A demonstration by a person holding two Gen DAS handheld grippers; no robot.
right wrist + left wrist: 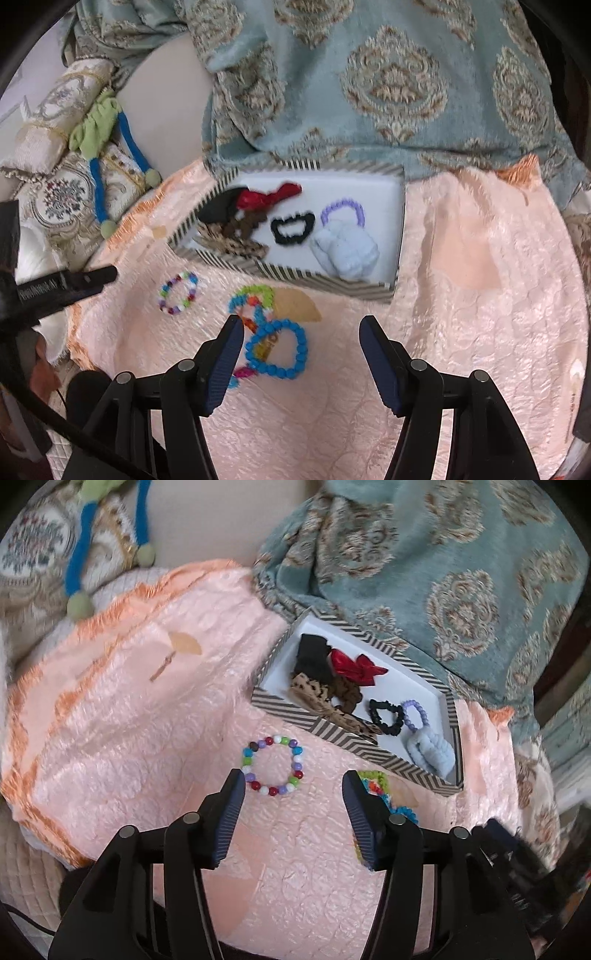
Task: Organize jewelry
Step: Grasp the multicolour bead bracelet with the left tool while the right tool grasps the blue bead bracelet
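Left tool [293, 786], right tool [301, 332] both agape, empty, over peach quilt [461, 258].

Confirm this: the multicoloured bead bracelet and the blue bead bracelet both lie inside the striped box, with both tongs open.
Wrong on place. The multicoloured bead bracelet and blue bead bracelet lie on the pink quilt, outside the striped box, as the right wrist view shows. Both tongs are open.

Each hand-held gripper [293, 775] has black arms, silver screws and ribbed dark-blue fingers [227, 360].
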